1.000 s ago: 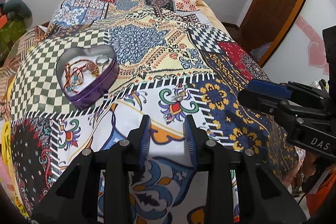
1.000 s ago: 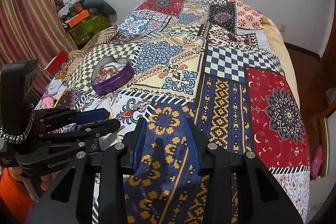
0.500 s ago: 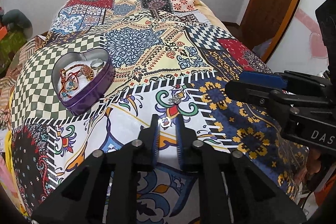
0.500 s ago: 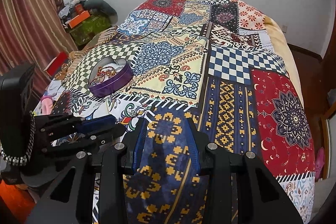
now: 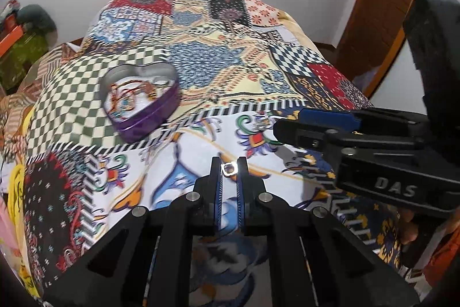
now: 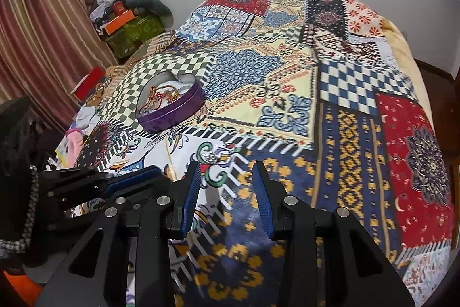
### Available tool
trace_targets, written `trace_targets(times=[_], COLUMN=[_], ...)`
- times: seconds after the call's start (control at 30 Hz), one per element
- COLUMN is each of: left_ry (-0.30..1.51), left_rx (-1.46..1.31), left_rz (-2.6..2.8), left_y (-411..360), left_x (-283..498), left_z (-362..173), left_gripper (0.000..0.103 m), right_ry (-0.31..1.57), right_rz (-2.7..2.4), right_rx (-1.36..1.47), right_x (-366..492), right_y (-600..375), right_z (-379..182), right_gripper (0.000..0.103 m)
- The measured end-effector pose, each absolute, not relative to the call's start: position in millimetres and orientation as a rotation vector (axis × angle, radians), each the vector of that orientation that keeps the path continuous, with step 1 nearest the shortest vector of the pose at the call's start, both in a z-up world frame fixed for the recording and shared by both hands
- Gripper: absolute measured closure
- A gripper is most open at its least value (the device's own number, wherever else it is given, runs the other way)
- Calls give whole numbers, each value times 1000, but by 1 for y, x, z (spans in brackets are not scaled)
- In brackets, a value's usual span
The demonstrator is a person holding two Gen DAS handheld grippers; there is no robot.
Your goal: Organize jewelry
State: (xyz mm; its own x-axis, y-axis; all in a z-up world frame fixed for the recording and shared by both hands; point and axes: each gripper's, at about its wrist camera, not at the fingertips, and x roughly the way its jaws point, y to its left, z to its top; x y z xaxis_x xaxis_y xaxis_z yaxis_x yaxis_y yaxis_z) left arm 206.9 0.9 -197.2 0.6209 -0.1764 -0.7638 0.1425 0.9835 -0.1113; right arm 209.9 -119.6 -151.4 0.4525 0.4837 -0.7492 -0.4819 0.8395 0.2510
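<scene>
Ring [image 5: 229,168] now pinched at the tips of the left gripper [image 5: 229,167], lifted clear of the quilt [image 5: 201,68] after lying loose a moment ago. Next stop presumably the heart tin [image 5: 141,102], up and left of the ring (bracelets already inside). Right gripper [image 6: 227,186] spread wide, empty, with another silver piece [image 6: 211,157] on the quilt just ahead, right of the heart tin.

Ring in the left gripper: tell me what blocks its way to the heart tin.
Nothing visible. The ring is pinched in the left gripper; only bare bedspread lies toward the open heart tin.
</scene>
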Motion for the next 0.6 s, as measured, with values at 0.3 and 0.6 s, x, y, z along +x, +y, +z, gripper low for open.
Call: trace_targets(times=[0.3, 0.6], left_ry=[845, 812], left_rx=[-90, -92], left_rz=[-133, -128], left_y=[25, 26], left_x=[201, 191], left_z=[-191, -180], left_gripper=[95, 95], right_ry=[951, 931], right_rz=[602, 606], right_rx=[-62, -37], right_x=[219, 214], right_y=[-100, -105], right_z=[-159, -152], right_gripper=[84, 95])
